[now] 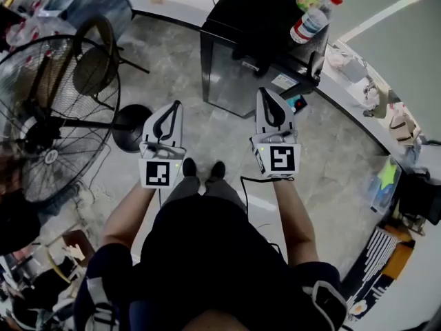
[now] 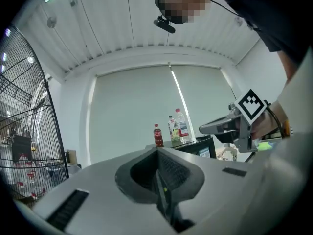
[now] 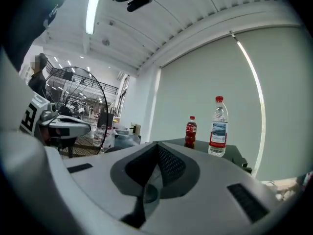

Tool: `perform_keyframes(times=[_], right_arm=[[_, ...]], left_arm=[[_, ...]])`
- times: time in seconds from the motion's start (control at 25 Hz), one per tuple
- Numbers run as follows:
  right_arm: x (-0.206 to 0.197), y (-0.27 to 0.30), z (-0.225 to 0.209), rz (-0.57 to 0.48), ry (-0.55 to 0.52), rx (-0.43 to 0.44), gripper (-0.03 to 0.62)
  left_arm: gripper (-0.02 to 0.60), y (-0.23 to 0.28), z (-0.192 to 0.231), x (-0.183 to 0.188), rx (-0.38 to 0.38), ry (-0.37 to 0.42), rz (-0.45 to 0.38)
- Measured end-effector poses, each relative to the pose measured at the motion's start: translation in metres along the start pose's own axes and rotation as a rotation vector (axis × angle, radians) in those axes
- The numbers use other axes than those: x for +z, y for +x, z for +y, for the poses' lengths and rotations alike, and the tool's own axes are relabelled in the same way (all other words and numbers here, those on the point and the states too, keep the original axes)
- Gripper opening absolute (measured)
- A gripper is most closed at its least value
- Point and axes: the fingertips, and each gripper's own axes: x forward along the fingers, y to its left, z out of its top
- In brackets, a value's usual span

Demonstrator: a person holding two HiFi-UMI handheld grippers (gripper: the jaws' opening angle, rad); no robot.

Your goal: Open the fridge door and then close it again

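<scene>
The small black fridge (image 1: 238, 74) with the glossy front door stands on the floor just ahead of the person. Its door looks shut, and the plastic bottles (image 1: 309, 25) stand on its top, out of the door's way. The left gripper (image 1: 177, 107) and the right gripper (image 1: 264, 92) point toward it, near but apart from it, which I judge to be a ready or resting pose. Both have their jaws fully together and hold nothing.
</scene>
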Motion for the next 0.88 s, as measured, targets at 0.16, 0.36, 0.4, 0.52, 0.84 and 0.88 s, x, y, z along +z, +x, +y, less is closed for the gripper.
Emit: perform_keyframes(times=[0.16,0.36,0.4,0.52,0.84,0.88], right_arm=[[0.004,-0.019,-0.004,-0.017,0.037,-0.021,0.020],[0.009,-0.046,-0.007,-0.050,0.085,-0.063,0.020],[0.009,-0.051,-0.007,-0.051,0.091,-0.068,0.020],[0.008,-0.067,-0.007,-0.055,0.103,-0.086,0.020],[0.001,-0.096,-0.011,-0.046,0.128,-0.130,0.020],[-0.001,-0.098,-0.010,-0.037,0.124,-0.135,0.018]], left_arm=[[0.023,0.002,-0.005,0.006,-0.004,-0.004,-0.015],[0.022,0.001,-0.013,0.013,-0.012,-0.014,-0.044],[0.022,0.001,-0.014,0.013,-0.014,-0.016,-0.041],[0.022,-0.001,-0.018,0.016,-0.016,-0.026,-0.043],[0.023,-0.005,-0.028,0.025,-0.031,-0.020,-0.076],[0.022,-0.005,-0.030,0.027,-0.032,-0.025,-0.085]])
